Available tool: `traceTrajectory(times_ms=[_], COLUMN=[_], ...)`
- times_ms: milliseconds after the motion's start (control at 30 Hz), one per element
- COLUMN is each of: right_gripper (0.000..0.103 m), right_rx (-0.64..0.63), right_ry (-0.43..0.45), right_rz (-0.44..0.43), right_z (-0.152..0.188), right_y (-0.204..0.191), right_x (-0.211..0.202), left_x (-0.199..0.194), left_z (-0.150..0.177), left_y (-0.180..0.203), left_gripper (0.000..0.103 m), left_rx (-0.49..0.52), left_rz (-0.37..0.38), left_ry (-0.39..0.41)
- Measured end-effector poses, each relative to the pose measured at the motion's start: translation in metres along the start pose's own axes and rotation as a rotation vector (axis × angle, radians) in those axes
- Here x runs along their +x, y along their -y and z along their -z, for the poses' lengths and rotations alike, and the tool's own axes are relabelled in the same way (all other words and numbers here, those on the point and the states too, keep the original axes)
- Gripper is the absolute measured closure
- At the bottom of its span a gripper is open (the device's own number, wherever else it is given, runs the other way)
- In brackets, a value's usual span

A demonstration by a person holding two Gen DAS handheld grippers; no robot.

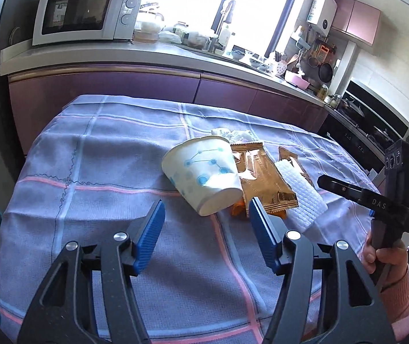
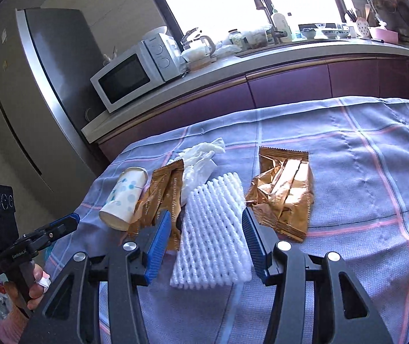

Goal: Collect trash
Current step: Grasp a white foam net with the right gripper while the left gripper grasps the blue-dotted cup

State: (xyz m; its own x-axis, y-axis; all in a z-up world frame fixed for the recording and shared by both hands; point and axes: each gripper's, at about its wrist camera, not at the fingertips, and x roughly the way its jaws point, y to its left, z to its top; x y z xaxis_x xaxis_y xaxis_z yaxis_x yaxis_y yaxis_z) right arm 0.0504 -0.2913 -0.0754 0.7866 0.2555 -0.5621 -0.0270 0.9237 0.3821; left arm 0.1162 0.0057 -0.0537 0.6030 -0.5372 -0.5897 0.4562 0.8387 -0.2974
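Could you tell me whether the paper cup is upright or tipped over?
Tipped over: the paper cup lies on its side on the tablecloth, base toward the camera.

1. The left tool (image 1: 206,217) points forward and downward, its two blue-padded fingers (image 1: 150,230) spread apart with nothing pressed between them.
2. The right tool (image 2: 205,228) tilts downward likewise, its blue pads (image 2: 158,243) parted and gripping nothing.
3. The person's right hand (image 1: 383,255), in a pink sleeve, wraps the right tool's black handle.
4. The left hand (image 2: 33,283) clasps the left tool's handle, one finger bandaged.
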Motion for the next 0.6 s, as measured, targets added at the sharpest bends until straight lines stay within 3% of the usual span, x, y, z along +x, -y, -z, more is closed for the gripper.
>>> traceTrajectory(times_ms=[133, 200, 433, 600], right_gripper=[0.052, 0.051, 0.05, 0.05], right_rx=[0.021, 0.026, 0.044, 0.05], right_ry=[-0.017, -0.023, -0.047, -0.063], right_rz=[-0.006, -0.009, -0.03, -0.043], right_z=[0.004, 0.007, 0.009, 0.01], right_y=[0.008, 0.013, 0.018, 0.019], right_x=[0.003, 0.003, 0.009, 0.011], left_x=[0.012, 0.02, 0.043, 0.06], left_z=[-0.006, -0.009, -0.016, -0.017], left_y=[0.003, 0.004, 0.006, -0.005], left_gripper=[0.04, 0.034, 0.033, 0.032], left_rx=[-0.021, -0.042, -0.088, -0.174], left_rz=[0.017, 0.021, 0.031, 0.046], left_ry=[-0.028, -0.042, -0.087, -0.127])
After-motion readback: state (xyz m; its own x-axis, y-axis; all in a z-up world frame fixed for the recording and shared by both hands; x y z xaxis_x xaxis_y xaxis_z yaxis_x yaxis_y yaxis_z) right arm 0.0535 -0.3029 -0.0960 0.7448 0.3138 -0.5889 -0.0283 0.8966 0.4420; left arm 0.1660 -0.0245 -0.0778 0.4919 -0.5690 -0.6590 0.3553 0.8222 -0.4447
